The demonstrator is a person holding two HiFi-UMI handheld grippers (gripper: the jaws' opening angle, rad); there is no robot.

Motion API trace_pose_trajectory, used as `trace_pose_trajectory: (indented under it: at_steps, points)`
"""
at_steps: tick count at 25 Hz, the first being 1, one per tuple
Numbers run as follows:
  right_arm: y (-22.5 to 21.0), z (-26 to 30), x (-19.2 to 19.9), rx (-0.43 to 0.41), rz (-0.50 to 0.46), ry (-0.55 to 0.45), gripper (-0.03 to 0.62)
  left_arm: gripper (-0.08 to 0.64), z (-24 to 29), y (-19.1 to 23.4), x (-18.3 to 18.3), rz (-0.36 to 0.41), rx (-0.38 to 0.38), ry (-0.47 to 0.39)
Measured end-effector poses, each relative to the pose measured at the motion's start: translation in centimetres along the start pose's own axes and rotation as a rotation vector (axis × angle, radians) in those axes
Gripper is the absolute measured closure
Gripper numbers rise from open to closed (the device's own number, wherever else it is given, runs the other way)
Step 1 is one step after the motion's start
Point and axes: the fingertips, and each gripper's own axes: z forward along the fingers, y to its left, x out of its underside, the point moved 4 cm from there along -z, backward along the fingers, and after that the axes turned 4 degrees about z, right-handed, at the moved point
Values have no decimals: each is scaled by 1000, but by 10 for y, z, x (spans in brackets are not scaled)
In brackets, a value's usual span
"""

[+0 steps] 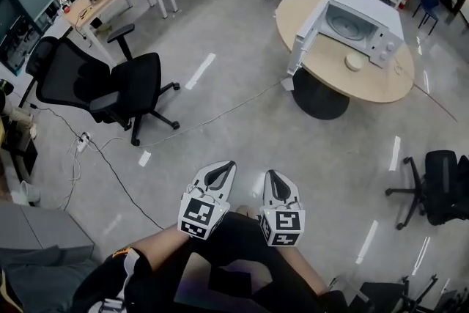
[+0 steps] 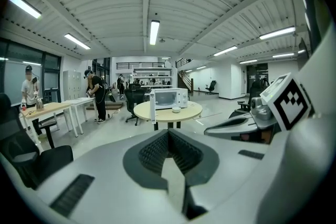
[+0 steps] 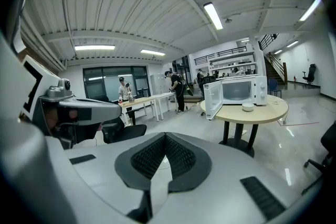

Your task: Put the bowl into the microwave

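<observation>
"Where were the tongs?"

"Low, close against the person. The left tongs (image 1: 226, 168) and the right tongs (image 1: 272, 177) were side by side, both clenched on nothing."

"And the bowl (image 1: 354, 61)?"

"Well away across the floor (image 1: 220, 91), on the round bench (image 1: 326, 62). It sat just in front of the microwave (image 1: 364, 24), whose door (image 1: 304, 37) stood open."

"How would it handle?"

"It was small and white, probably ceramic. I'd guess stiff, light, slick and easy to chip. I'd take it at the rim with one jaw inside and one outside, then carry it level."
</observation>
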Motion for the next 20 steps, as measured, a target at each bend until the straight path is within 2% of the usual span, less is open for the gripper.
trace_pose_trajectory:
  at_steps: [4,13,20]
  points:
    - [-26,-12,-1,57,35,-22,577,514,27,-20,-11,33,63,-3]
    - [-113,-30,4,271,146,-66,577,514,120,-79,-34,132,314,3]
    - [-163,-21,-12,374,177,-65,577,514,193,-99,-54,138,448,-2]
